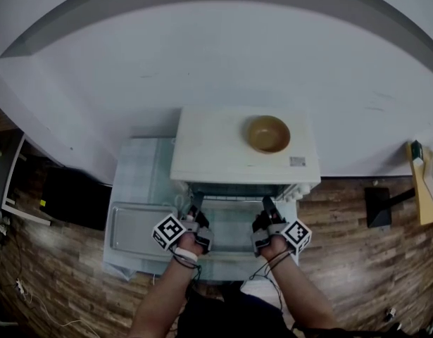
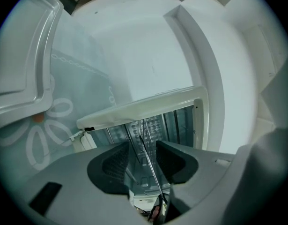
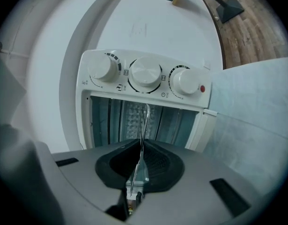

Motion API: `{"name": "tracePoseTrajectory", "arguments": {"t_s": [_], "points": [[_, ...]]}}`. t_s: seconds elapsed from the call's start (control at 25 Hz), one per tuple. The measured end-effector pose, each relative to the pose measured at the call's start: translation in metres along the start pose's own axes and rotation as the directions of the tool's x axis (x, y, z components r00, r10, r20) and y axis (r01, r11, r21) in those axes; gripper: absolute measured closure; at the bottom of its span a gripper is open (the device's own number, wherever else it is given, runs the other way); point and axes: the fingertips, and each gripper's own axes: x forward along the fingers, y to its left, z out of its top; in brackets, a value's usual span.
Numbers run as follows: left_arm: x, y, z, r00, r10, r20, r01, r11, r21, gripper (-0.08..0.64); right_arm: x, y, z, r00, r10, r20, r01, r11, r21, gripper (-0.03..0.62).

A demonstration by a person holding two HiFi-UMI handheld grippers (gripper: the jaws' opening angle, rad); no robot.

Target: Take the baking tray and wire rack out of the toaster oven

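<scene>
A white, box-shaped toaster oven [image 1: 216, 146] stands open on a pale checked surface [image 1: 142, 167]. The thin, bright steel wire rack [image 3: 143, 123] sits in the oven's ribbed cavity. A shallow, rimmed grey metal baking tray [image 1: 135, 225] lies outside, left of the oven. Held near level, the right hand-held gripper [image 3: 141, 150] pinches the rack's front wire. The left hand-held gripper [image 2: 144, 149] stands wide, with the wire between its pads but not pressed.

A round tan wooden bowl [image 1: 267, 133] stands upright, open side up. A pale blue-green checked cloth [image 1: 142, 166] lies spread flat; the left gripper view shows white loop motifs on it. Brown wood-plank flooring [image 1: 54, 280] surrounds it. A black flat-based stand [image 1: 378, 206] rests on the planks at right, near a light wooden board [image 1: 426, 196].
</scene>
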Motion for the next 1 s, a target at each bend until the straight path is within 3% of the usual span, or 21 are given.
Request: {"name": "tracePoseTrajectory", "arguments": {"t_s": [0.2, 0.32, 0.52, 0.8, 0.92, 1.0], "points": [[-0.016, 0.001, 0.009, 1.0, 0.006, 0.0, -0.006, 1.0, 0.008, 0.382, -0.025, -0.003, -0.01, 1.0, -0.012, -0.015, 0.012, 1.0, 0.005, 0.563], [-0.02, 0.0, 0.005, 0.999, 0.009, -0.042, -0.008, 1.0, 0.022, 0.382, -0.038, -0.005, -0.016, 1.0, -0.01, -0.025, 0.01, 1.0, 0.012, 0.563], [-0.023, 0.002, -0.006, 0.983, 0.031, -0.181, -0.007, 0.991, 0.135, 0.382, -0.052, -0.003, -0.021, 0.999, -0.004, -0.046, 0.004, 1.0, 0.009, 0.564], [-0.027, 0.007, -0.001, 0.972, 0.082, -0.22, -0.035, 0.977, 0.211, 0.388, -0.056, -0.007, -0.023, 0.997, -0.021, -0.08, 0.019, 1.0, -0.022, 0.56], [-0.024, 0.001, -0.006, 0.964, 0.097, -0.248, -0.028, 0.964, 0.266, 0.473, -0.06, -0.007, -0.019, 0.994, -0.061, -0.087, 0.054, 0.996, -0.073, 0.529], [-0.022, -0.001, -0.006, 0.959, 0.107, -0.262, -0.022, 0.952, 0.307, 0.488, -0.062, -0.006, -0.007, 0.993, -0.098, -0.069, 0.09, 0.991, -0.1, 0.463]]}}
